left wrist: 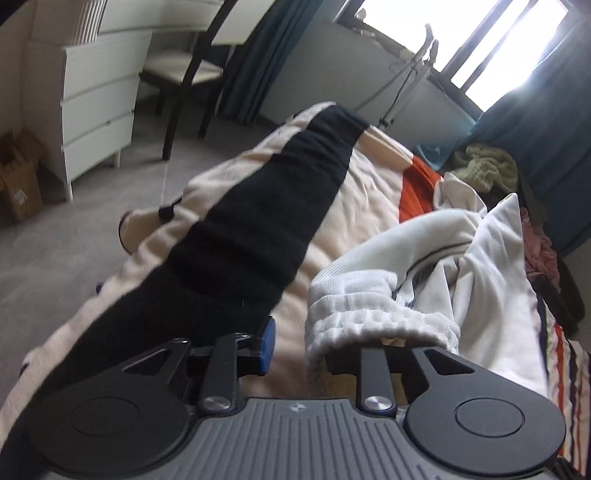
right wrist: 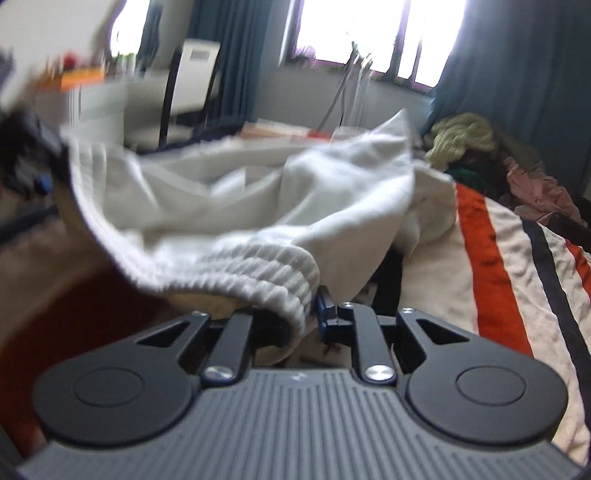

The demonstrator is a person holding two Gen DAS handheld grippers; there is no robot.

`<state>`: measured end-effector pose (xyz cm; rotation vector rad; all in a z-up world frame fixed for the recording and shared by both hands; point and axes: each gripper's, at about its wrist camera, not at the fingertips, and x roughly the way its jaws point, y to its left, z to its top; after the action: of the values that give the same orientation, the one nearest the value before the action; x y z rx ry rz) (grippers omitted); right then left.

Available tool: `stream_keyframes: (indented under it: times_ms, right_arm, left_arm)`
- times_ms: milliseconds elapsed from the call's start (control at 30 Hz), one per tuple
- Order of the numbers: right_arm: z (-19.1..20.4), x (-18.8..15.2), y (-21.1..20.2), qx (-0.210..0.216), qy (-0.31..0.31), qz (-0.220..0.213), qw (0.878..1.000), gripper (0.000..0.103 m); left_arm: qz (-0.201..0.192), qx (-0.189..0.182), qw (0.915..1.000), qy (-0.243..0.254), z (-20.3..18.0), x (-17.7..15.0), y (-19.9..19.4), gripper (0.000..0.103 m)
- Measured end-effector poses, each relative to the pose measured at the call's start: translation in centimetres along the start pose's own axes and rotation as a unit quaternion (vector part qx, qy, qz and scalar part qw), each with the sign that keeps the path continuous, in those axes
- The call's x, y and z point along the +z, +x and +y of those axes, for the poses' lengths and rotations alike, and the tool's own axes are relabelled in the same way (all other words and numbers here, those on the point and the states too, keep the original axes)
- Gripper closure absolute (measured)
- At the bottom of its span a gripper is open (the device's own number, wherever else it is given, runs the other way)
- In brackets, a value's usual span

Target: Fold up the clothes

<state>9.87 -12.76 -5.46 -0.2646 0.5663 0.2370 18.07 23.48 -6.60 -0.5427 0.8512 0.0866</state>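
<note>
A bed (left wrist: 369, 206) fills both views, spread with a cream blanket (right wrist: 436, 280) striped in orange and black, in a grey-carpeted room with bright windows (right wrist: 351, 29), teal curtains (right wrist: 517, 74), a white chest of drawers (left wrist: 96, 103) and a dark-framed chair (left wrist: 184, 70). A heap of other clothes (right wrist: 465, 136) lies at the far side of the bed. The right wrist view is smeared, so its left edge is hard to read. The white garment (left wrist: 424, 266) is bunched on the blanket, its ribbed waistband (right wrist: 266, 266) nearest. The left tool (left wrist: 332, 343) tilts downward, jaws partly apart; the waistband hides one finger. The right tool (right wrist: 295, 314) is clamped on the waistband.
</note>
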Motion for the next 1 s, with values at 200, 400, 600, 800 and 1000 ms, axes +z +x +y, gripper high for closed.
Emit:
stream_keyframes:
  times_ms: [200,400,600,800,1000]
  right_arm:
    - [-1.2,0.0,-0.6,0.026,-0.003,0.028,0.999,0.075]
    - [-3.1,-0.4,-2.7,0.088,0.034,0.03,0.995,0.018]
    - [-5.1,0.3,-4.5,0.128,0.114,-0.037,0.985,0.018]
    - [-9.4,-0.3,-4.2,0.117,0.276,-0.095,0.949,0.018]
    - [-10.7,-1.1,-2.3,0.099,0.339,-0.066,0.933,0.018]
  left_arm:
    - [0.035,-0.008,0.9987,-0.037,0.4,-2.4,-2.7,0.057]
    - [0.019,-0.051,0.9968,-0.058,0.8,-4.2,-5.7,0.05]
    - [-0.005,-0.152,0.9865,-0.062,0.2,-4.4,-7.2,0.047]
    - [0.006,-0.185,0.9789,-0.087,-1.0,-3.7,-4.1,0.044]
    - [0.046,-0.169,0.9814,-0.078,-2.5,-2.4,-0.1,0.07]
